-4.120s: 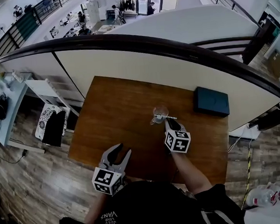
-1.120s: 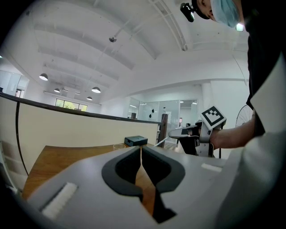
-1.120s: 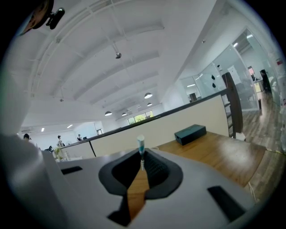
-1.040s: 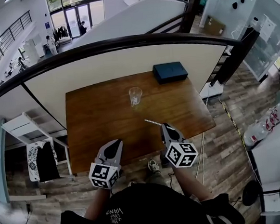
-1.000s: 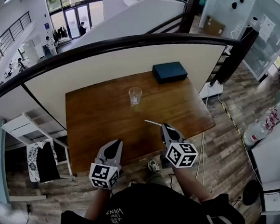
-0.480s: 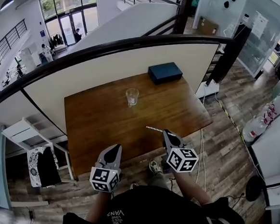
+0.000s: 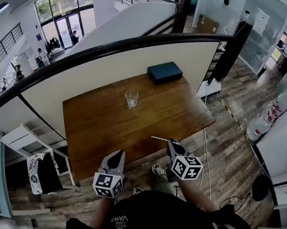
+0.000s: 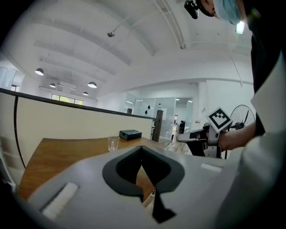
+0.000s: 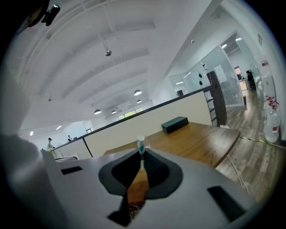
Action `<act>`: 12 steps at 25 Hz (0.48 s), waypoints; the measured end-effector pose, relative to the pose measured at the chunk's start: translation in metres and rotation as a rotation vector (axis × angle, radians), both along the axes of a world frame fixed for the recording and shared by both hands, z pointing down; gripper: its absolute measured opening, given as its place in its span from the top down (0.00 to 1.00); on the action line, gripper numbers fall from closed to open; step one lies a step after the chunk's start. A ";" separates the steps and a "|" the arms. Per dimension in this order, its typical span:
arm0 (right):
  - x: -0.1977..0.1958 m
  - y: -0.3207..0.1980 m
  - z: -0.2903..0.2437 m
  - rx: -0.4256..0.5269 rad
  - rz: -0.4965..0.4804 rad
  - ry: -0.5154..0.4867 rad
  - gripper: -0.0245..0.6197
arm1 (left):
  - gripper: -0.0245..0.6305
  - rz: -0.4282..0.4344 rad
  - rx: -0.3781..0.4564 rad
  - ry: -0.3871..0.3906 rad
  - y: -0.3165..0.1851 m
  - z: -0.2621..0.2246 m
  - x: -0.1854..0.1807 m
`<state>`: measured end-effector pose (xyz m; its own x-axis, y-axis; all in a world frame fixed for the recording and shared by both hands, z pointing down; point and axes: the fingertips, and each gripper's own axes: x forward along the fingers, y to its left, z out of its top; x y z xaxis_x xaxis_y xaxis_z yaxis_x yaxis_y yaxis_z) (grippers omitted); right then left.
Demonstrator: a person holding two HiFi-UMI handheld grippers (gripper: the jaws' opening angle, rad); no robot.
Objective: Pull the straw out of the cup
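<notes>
Nearest, low in the head view: left hand-held gripper [image 7: 118, 156], clenched tight with nothing between the jaws, tips at the near edge of the worktop [image 7: 100, 129]. Alongside to the right, well apart: right hand-held gripper [image 7: 171, 143], grasping the straw [image 7: 158, 138], also at that near edge. Straw clear of the cup, sticking out past the fingertips toward the upper left, free end over the brown wood. In the right gripper view, same straw [image 9: 141, 152] pinched between the dark pads, pale with teal bands, poking beyond the tips. Farther on, toward the back of the worktop: clear cup [image 7: 131, 98], upright, standing alone, well apart from both hand-held grippers. Beyond and to its right, at the far edge: dark flat box [image 7: 165, 72], lying flat. Behind that, cream partition wall [image 7: 119, 64] topped by a dark curved railing [image 7: 104, 49].
</notes>
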<state>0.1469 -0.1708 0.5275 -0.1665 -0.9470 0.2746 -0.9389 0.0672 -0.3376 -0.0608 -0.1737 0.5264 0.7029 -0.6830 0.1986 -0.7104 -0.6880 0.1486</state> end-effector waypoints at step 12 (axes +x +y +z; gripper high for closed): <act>0.002 0.004 0.005 -0.030 -0.011 0.029 0.91 | 0.94 0.023 -0.008 0.000 -0.001 0.004 0.009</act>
